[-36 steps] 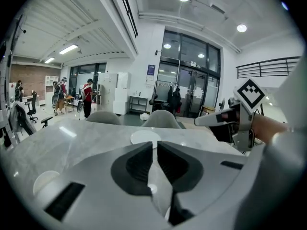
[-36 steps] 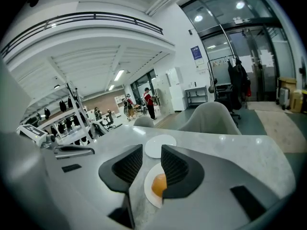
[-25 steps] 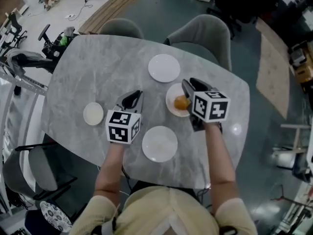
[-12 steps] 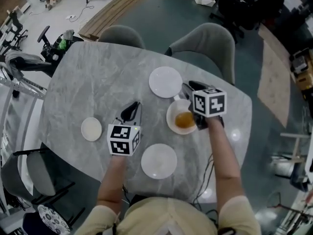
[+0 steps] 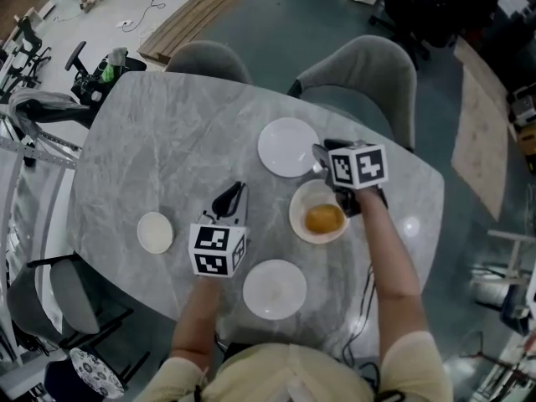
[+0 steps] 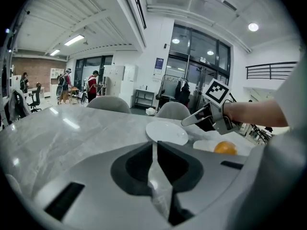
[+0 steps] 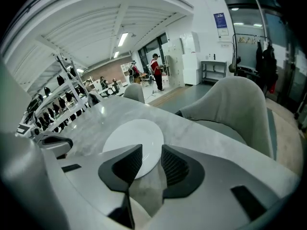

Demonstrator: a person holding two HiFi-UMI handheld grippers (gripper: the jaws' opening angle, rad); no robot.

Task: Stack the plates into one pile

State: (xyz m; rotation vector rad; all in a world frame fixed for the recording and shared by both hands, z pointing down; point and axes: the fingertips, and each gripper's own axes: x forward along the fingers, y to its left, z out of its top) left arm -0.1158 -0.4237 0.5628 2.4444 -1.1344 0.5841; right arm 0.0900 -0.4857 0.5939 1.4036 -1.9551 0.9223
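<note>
- The right gripper [image 5: 321, 154], jaws spread and empty, has swung off the plate carrying an orange fruit [image 5: 324, 219] and now noses at the right rim of the far plate [image 5: 283, 145]; the rim sits at the jaw tips, no grip taken yet.
- The left gripper [image 5: 234, 193], jaws drawn together on nothing, hovers over the marble table [image 5: 167, 141], between the small plate [image 5: 155, 232] at left and the fruit plate [image 5: 300, 208].
- All four plates lie apart; the fruit plate sits just near-right of the far one, the near plate [image 5: 274, 289] by the person; no pile begun.
- The shift suggests the far plate is the first pick; the fruit probably keeps its plate on top or out of the stack.
</note>
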